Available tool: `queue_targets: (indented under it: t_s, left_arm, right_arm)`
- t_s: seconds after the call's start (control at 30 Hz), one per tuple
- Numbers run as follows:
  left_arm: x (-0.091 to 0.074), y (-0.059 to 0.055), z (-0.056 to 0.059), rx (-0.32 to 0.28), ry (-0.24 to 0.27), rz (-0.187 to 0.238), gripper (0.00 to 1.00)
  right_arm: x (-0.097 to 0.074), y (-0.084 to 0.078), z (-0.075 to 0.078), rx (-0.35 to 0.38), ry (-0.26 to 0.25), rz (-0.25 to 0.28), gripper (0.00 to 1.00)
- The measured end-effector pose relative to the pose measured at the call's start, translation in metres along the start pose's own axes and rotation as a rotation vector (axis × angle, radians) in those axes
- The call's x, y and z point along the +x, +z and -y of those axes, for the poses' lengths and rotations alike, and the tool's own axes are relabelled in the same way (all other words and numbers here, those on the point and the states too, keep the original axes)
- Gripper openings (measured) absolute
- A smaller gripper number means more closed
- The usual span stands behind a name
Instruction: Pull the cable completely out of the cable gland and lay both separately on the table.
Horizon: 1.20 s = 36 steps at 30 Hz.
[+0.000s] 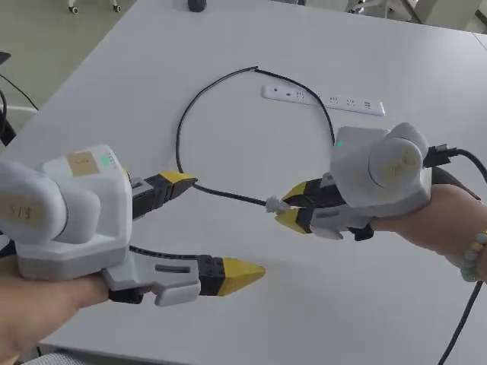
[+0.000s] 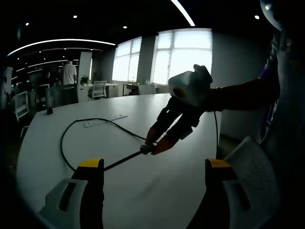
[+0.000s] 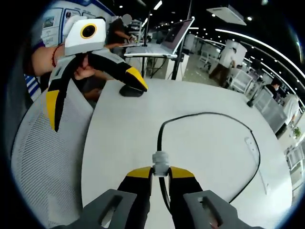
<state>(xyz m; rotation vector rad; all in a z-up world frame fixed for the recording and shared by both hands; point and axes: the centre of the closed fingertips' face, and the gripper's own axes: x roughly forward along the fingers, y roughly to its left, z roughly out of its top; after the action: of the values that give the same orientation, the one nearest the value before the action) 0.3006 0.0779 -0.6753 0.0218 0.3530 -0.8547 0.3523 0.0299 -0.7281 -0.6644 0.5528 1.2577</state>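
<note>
At eight o'clock, left claw (image 1: 221, 224): stood wide open over the worktop (image 1: 358, 304), gripping nothing; the black cable (image 1: 183, 122) passed between its jaws, close to the upper one.
From centre to twelve o'clock, cable: curved away in a loop across the worktop, its far end beside a white power strip (image 1: 323, 99) at one o'clock.
At centre, cable gland (image 1: 272, 204): white, with the cable still threaded through it.
At three o'clock, right claw (image 1: 283, 209): was closed on the cable gland.

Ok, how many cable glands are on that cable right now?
1: the white cable gland sits on the black cable, pinched by the right gripper.
</note>
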Motion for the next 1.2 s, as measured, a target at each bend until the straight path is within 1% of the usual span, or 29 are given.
queue_targets:
  t_s: [0.03,0.17,0.43,0.5,0.57,0.6,0.73,0.8,0.83,0.87,0.9,0.93,0.97,1.0,1.03,1.07,1.1,1.13,1.17,1.2]
  left_arm:
    - [0.002,0.0,0.001,0.007,-0.008,-0.006,0.88]
    - [0.006,0.003,0.002,0.019,-0.031,-0.006,0.87]
    - [0.011,0.003,0.004,0.067,-0.064,-0.033,0.85]
    - [0.012,0.004,0.004,0.083,-0.073,-0.034,0.82]
    - [0.013,0.007,0.003,0.106,-0.083,-0.023,0.78]
    - [0.013,0.009,0.002,0.104,-0.088,-0.021,0.77]
    - [0.017,0.015,0.0,0.134,-0.117,-0.012,0.7]
    - [0.018,0.018,-0.002,0.148,-0.12,-0.003,0.67]
    - [0.019,0.02,-0.002,0.165,-0.129,-0.001,0.65]
    - [0.02,0.022,-0.003,0.182,-0.135,0.006,0.6]
    - [0.021,0.025,-0.004,0.191,-0.141,0.013,0.57]
    - [0.022,0.025,-0.004,0.192,-0.143,0.011,0.57]
    - [0.025,0.025,-0.004,0.215,-0.16,-0.002,0.57]
    - [0.027,0.024,-0.006,0.245,-0.16,-0.011,0.55]
    - [0.029,0.023,-0.009,0.284,-0.164,-0.031,0.53]
    - [0.03,0.022,-0.009,0.297,-0.178,-0.038,0.51]
    - [0.033,0.023,-0.009,0.314,-0.188,-0.04,0.5]
    - [0.034,0.025,-0.011,0.325,-0.188,-0.04,0.49]
    - [0.037,0.027,-0.009,0.348,-0.207,-0.035,0.47]
    - [0.038,0.028,-0.009,0.352,-0.214,-0.037,0.46]
  right_arm:
    - [-0.004,0.001,0.0,0.004,-0.007,0.005,0.08]
    - [-0.014,0.003,-0.001,0.011,-0.025,0.017,0.08]
    - [-0.023,0.005,-0.006,0.017,-0.041,0.025,0.09]
    - [-0.026,0.007,-0.008,0.019,-0.042,0.031,0.09]
    - [-0.029,0.01,-0.008,0.022,-0.044,0.04,0.09]
    - [-0.031,0.011,-0.009,0.025,-0.044,0.046,0.09]
    - [-0.034,0.012,-0.007,0.021,-0.046,0.047,0.09]
    - [-0.034,0.013,-0.008,0.023,-0.042,0.049,0.09]
    - [-0.034,0.013,-0.008,0.021,-0.043,0.048,0.09]
    - [-0.034,0.014,-0.008,0.019,-0.041,0.048,0.09]
    - [-0.034,0.015,-0.009,0.018,-0.038,0.048,0.09]
    - [-0.034,0.015,-0.009,0.018,-0.037,0.049,0.09]
    - [-0.034,0.016,-0.009,0.018,-0.036,0.049,0.09]
    - [-0.034,0.016,-0.01,0.017,-0.034,0.05,0.09]
    - [-0.034,0.017,-0.011,0.014,-0.031,0.05,0.09]
    - [-0.033,0.018,-0.012,0.013,-0.028,0.049,0.09]
    - [-0.034,0.019,-0.012,0.013,-0.027,0.05,0.09]
    - [-0.034,0.02,-0.012,0.011,-0.025,0.052,0.09]
    - [-0.034,0.021,-0.013,0.01,-0.022,0.053,0.09]
    - [-0.034,0.022,-0.014,0.009,-0.02,0.054,0.08]
